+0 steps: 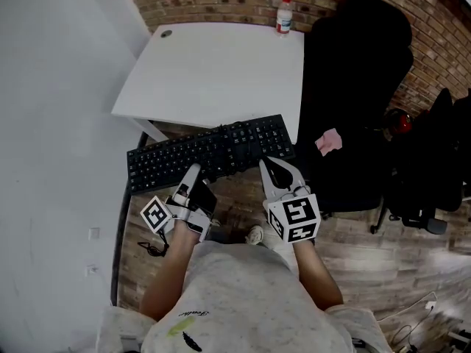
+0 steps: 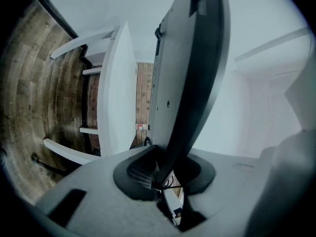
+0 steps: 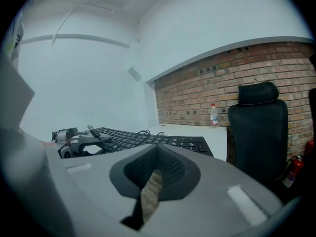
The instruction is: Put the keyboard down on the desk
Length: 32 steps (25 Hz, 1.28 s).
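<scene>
The black keyboard hangs in the air just in front of the white desk, over the wooden floor. My left gripper is shut on its near long edge, left of the middle. In the left gripper view the keyboard runs edge-on out of the jaws of the left gripper. My right gripper sits at the keyboard's near right edge. Its jaws are shut, with only a thin slit showing floor and nothing between them. In the right gripper view the keyboard lies beyond the right gripper.
A small bottle stands at the desk's far right corner. A black office chair with a pink item on its seat is right of the desk. A brick wall runs behind, a white wall on the left.
</scene>
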Each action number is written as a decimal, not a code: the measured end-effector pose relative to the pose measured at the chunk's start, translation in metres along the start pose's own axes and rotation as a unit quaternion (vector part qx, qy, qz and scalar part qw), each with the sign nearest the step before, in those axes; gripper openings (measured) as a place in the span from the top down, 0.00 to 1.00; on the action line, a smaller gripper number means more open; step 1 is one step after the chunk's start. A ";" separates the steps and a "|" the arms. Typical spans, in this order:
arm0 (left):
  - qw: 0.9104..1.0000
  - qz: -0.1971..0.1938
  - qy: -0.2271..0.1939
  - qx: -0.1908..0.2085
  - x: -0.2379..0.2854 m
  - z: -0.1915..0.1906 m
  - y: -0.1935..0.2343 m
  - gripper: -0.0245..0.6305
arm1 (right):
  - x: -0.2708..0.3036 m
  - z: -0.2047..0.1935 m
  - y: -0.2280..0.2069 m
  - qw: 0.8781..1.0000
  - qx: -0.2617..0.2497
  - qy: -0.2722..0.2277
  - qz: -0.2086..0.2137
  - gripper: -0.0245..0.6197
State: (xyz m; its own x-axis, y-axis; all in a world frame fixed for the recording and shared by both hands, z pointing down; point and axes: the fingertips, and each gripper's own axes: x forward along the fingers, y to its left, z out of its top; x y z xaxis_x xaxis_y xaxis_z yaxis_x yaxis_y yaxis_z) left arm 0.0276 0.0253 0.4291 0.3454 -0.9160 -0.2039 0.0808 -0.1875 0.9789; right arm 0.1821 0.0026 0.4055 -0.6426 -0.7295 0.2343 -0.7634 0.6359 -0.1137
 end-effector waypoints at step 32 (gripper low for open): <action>0.987 0.030 0.148 -0.055 0.182 0.263 0.068 0.85 | 0.305 0.062 -0.006 0.990 0.038 0.060 -0.123 0.95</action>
State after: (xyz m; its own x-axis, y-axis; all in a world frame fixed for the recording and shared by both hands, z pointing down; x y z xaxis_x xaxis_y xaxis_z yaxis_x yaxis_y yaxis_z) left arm -0.1499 -0.2470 0.4610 0.6090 -0.7777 -0.1556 0.1472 -0.0819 0.9857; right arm -0.0135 -0.2388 0.4174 -0.4275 -0.8220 0.3762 -0.9015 0.4186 -0.1098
